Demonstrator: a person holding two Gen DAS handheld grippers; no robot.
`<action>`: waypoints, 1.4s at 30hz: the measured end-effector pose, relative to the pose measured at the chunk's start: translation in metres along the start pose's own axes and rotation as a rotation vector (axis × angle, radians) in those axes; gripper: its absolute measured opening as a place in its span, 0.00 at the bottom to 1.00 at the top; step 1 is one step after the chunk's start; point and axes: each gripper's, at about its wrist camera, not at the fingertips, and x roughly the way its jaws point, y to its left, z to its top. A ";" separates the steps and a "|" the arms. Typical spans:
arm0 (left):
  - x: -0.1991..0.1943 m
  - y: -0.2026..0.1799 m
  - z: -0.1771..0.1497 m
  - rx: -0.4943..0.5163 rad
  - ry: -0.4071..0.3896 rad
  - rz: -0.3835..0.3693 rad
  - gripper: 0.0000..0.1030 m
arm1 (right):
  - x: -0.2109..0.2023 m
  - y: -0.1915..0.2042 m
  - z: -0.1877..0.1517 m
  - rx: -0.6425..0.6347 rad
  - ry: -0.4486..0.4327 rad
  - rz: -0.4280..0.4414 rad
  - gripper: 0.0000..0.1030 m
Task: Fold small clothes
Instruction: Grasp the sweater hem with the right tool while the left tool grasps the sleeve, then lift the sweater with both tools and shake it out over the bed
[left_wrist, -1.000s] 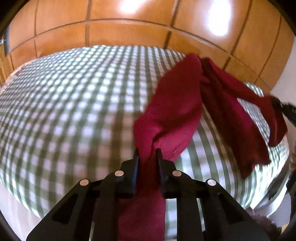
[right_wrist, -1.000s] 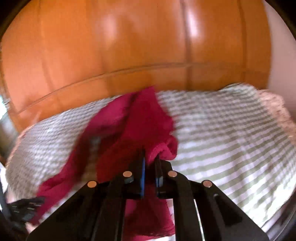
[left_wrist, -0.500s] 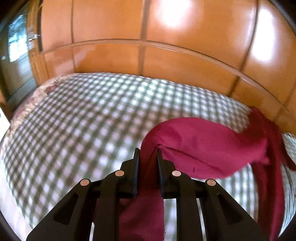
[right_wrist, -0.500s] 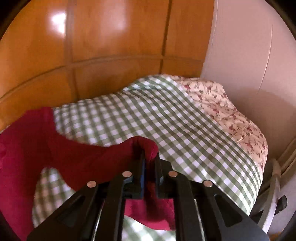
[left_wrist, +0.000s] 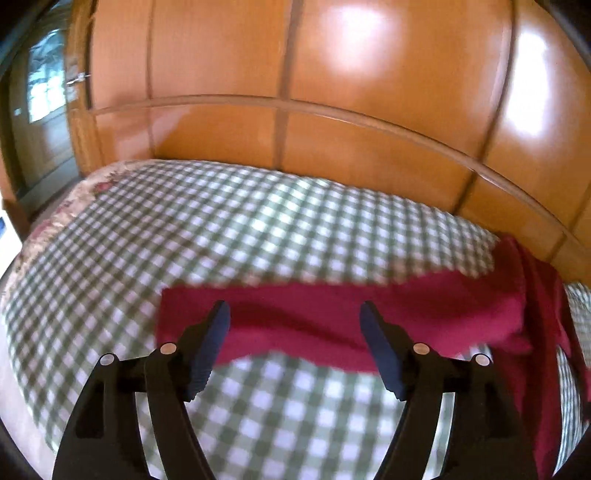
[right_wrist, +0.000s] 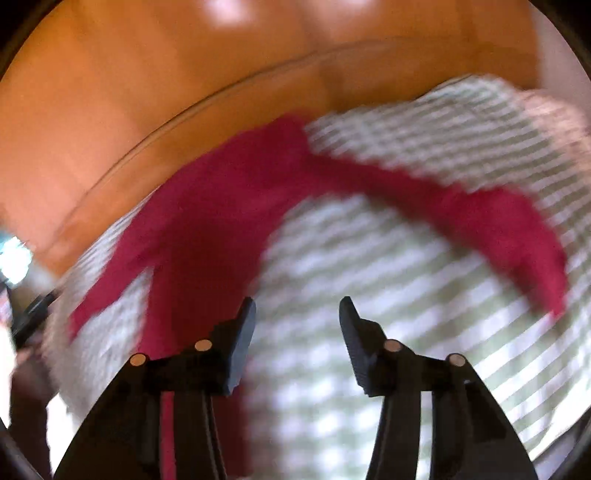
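From my left wrist camera, the left gripper stands wide open; its jaws have just been opening and nothing is pinched between them. The dark red garment lies on the green-and-white checked bedspread just past the fingertips, a flat band running across the view with a straight left end, then bunching and trailing down along the right edge. This view alone gives me the sharp detail: the orange wooden panelled headboard behind the bed, a floral border at the bed's left edge, and a glazed door far left.

From my right wrist camera everything is smeared by motion. The right gripper is partly open, its jaws have just been opening too, and only checked bedspread shows between them, no cloth. Here I see what the left view hides: the garment spreads in an arch, one limb running down past the left finger, the other curving off to the right and ending in a point. The headboard is only an orange blur.
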 end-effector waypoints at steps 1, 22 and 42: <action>-0.003 -0.004 -0.008 0.013 0.010 -0.028 0.70 | 0.005 0.015 -0.012 -0.021 0.045 0.043 0.40; -0.039 -0.132 -0.159 0.242 0.388 -0.730 0.36 | -0.069 -0.023 0.004 -0.060 -0.175 -0.413 0.07; -0.062 -0.094 -0.139 0.154 0.262 -0.728 0.02 | -0.089 -0.016 0.019 -0.064 -0.195 -0.291 0.07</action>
